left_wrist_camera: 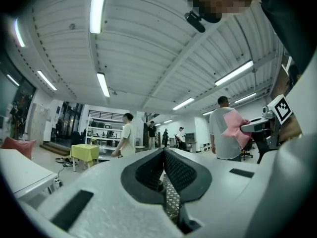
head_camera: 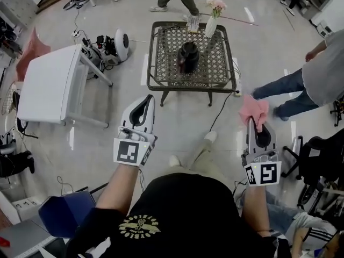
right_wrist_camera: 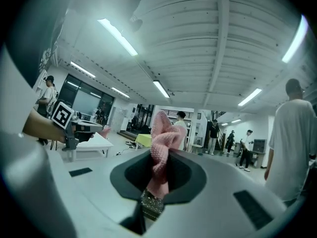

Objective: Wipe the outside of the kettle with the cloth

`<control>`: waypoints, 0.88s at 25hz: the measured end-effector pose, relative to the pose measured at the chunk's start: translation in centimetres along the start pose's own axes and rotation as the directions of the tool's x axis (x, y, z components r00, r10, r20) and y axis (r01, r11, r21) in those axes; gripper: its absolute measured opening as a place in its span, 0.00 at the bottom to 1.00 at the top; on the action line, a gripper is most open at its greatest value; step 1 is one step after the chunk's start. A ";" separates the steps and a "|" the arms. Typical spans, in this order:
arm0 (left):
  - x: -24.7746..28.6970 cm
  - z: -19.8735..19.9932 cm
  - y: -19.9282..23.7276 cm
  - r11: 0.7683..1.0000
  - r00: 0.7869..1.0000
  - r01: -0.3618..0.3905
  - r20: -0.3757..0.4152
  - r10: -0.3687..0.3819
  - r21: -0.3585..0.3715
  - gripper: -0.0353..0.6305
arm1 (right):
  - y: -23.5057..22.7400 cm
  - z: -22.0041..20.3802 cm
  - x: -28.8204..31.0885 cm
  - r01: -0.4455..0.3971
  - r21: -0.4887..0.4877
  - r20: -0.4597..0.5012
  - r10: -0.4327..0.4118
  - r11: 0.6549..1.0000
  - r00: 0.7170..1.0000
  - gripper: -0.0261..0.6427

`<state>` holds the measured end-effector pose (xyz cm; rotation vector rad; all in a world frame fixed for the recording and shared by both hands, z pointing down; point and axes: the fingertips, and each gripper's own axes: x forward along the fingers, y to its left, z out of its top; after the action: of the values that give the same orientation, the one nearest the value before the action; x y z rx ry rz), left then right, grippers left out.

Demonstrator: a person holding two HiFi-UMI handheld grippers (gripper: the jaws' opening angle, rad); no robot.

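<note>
Zero wiping done: my right fingers [head_camera: 250, 136] clench the cloth [head_camera: 253, 110], left fingers [left_wrist_camera: 183, 172] clenched empty, kettle [head_camera: 188, 56] untouched at upper centre.

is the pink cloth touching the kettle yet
Apart. The head view shows the pink cloth clamped in the right gripper, with open floor between it and the kettle standing on the wicker table.

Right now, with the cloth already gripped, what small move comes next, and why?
Probably carry the right gripper forward and left toward the kettle: its jaws clamp the pink cloth, yet the kettle stands on the wicker table ahead, untouched. The left gripper is shut and empty.
</note>
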<state>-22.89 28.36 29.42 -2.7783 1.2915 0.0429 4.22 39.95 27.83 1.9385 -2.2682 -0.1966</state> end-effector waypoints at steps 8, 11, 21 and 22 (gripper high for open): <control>2.4 1.0 2.8 0.998 0.998 -0.056 0.019 0.056 0.032 0.06 | -1.7 -1.1 4.0 -0.018 0.025 0.007 0.018 1.000 1.000 0.10; 3.9 0.8 3.4 0.997 0.998 -0.060 0.012 0.060 0.042 0.07 | -2.2 -1.7 5.8 -0.034 0.027 0.007 0.033 0.999 0.999 0.10; 10.4 -1.9 3.4 0.997 0.996 -0.063 -0.056 0.064 0.035 0.06 | -6.6 -4.8 11.9 -0.081 0.065 -0.019 0.083 0.995 0.996 0.10; 11.0 -2.1 3.4 0.998 0.996 -0.061 -0.062 0.062 0.026 0.06 | -7.1 -5.0 12.5 -0.083 0.066 -0.019 0.085 0.994 0.996 0.10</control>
<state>-18.35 17.60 30.70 -2.7407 1.3824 -0.0567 10.19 26.52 31.67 1.8612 -2.3646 -0.0915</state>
